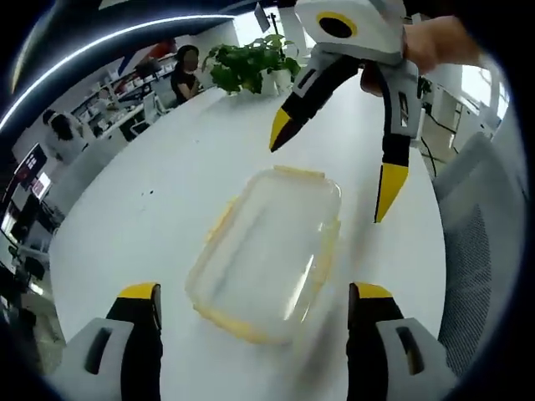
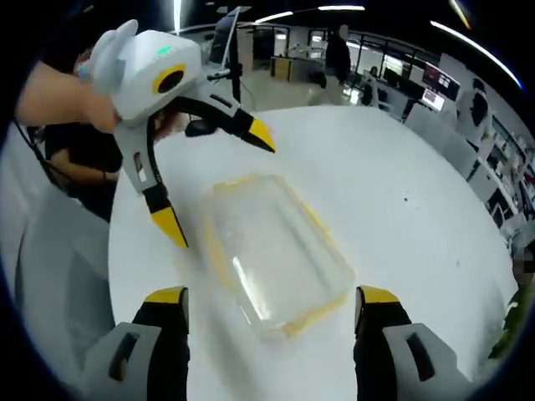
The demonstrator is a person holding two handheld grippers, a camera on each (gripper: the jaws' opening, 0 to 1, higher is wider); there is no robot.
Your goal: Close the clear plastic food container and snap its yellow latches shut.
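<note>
Both the left gripper [image 1: 255, 305] and the right gripper [image 2: 272, 309] hover spread (holding nothing) over the container [image 1: 267, 251]; press each latch [image 1: 299, 173] squarely down.

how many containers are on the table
1: the container lies mid-table, lid on, between the open left gripper and open right gripper.

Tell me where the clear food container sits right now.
The clear food container lies on the white table, centred in both views between the open left gripper and the open right gripper, which hovers over its far end; a potted plant stands beyond.
</note>
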